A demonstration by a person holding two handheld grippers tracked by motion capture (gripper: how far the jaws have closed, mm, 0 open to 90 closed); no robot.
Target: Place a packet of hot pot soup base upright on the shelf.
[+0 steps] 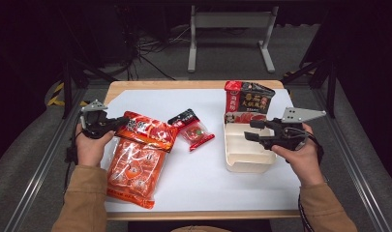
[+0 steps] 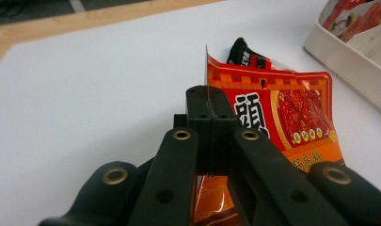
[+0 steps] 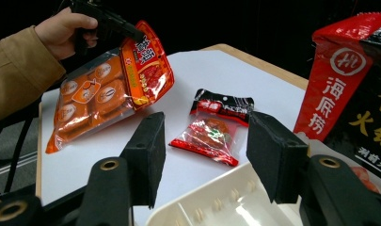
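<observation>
A large orange snack bag (image 1: 135,164) with a red header lies at the left of the white table sheet. Its top end is lifted off the sheet. My left gripper (image 1: 122,122) is shut on that header's edge, with the pads (image 2: 200,101) pinching the foil. In the right gripper view the bag (image 3: 99,94) hangs tilted from the left gripper (image 3: 131,32). My right gripper (image 1: 249,130) hovers open over the left rim of a white tray (image 1: 247,162), with nothing between its fingers (image 3: 148,150). A small red and black packet (image 1: 193,130) lies flat between the bag and the tray.
A red and black pouch (image 1: 247,99) stands upright at the far end of the tray, close to the right gripper. The wooden table edge (image 1: 193,84) runs along the back. Bare white sheet (image 1: 198,179) lies in front of the small packet.
</observation>
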